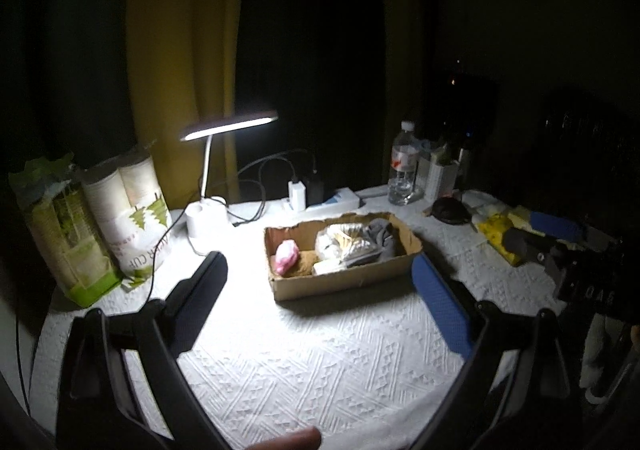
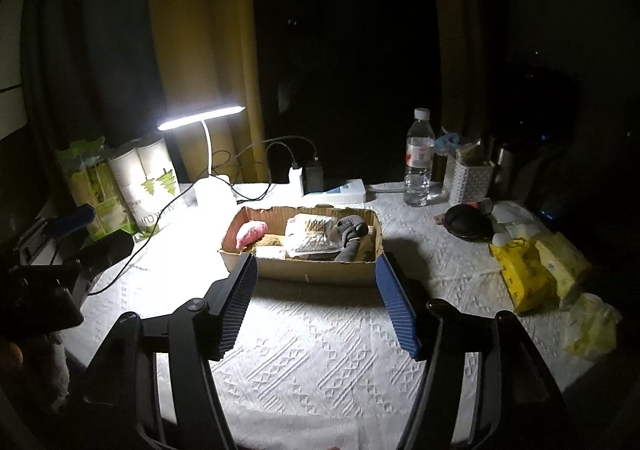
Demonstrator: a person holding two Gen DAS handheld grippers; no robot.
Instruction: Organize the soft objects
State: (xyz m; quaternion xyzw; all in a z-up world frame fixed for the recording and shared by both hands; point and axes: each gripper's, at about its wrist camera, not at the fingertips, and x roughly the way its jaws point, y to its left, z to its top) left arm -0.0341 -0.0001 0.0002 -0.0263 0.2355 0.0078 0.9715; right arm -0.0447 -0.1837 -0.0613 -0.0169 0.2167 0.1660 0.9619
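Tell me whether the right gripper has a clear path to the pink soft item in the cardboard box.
Probably yes. The right gripper hangs open and empty before the cardboard box; the pink soft item lies uncovered at its left end, only the low wall between.

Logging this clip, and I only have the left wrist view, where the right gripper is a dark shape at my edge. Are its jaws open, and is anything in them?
Observer: In the right wrist view the right gripper is open, with nothing between its fingers, in front of the brown cardboard box.
Operator: Any soft things outside the box on that side?
Observer: Yes. A crumpled pale yellow plastic bag lies on the white textured tablecloth, beside the yellow packs.
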